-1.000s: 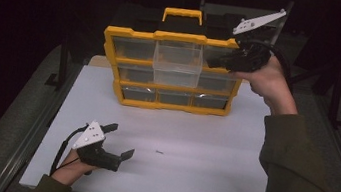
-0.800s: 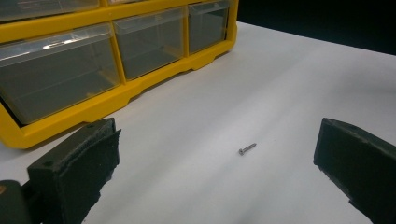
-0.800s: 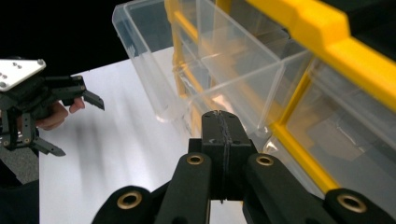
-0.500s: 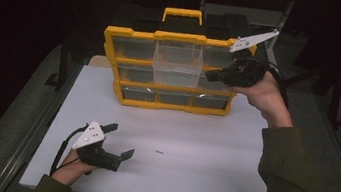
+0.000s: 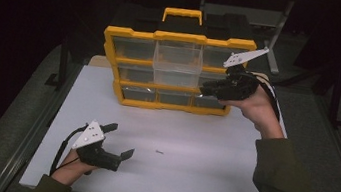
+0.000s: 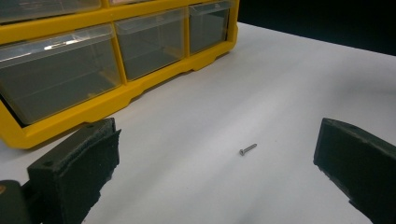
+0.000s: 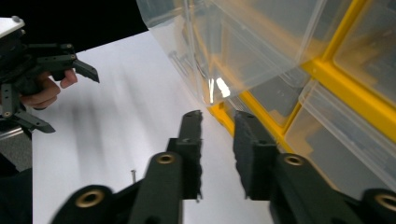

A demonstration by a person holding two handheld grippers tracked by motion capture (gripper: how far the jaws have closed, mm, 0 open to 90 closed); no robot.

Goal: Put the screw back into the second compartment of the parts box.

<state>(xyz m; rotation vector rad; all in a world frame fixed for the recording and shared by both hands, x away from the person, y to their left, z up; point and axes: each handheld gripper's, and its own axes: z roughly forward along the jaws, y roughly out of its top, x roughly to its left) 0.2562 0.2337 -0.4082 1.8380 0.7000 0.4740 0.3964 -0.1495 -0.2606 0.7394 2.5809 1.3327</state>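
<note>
Nearest the person, at the front left of the white worktop (image 5: 204,131), the left gripper (image 5: 119,142) rests low in the left hand (image 5: 70,167) with its jaws spread wide and nothing between them; it sits where it sat a second ago. Just ahead of it, and between its pads in the left gripper view, a small screw (image 6: 247,149) lies alone on the bare surface, also visible from above (image 5: 159,151), well apart from the yellow organiser (image 5: 172,107) that stands upright at the back. Farther on, at the organiser's right side, the right gripper (image 5: 206,88) has come down from near the upper corner to the level of the middle row, and its jaws have just been opening from fully shut to a narrow gap, with nothing between them in the right gripper view (image 7: 217,116). Above its tips, the clear drawer (image 5: 178,64) in the middle column juts forward out of the frame. Judging from this, the drawer has been let go in its pulled-out position and stands ready to take the screw, so the next step likely falls to picking that screw up. No brand, label or other writing can be read on the organiser, its black lid and yellow handle (image 5: 183,14), or the grippers.
</note>
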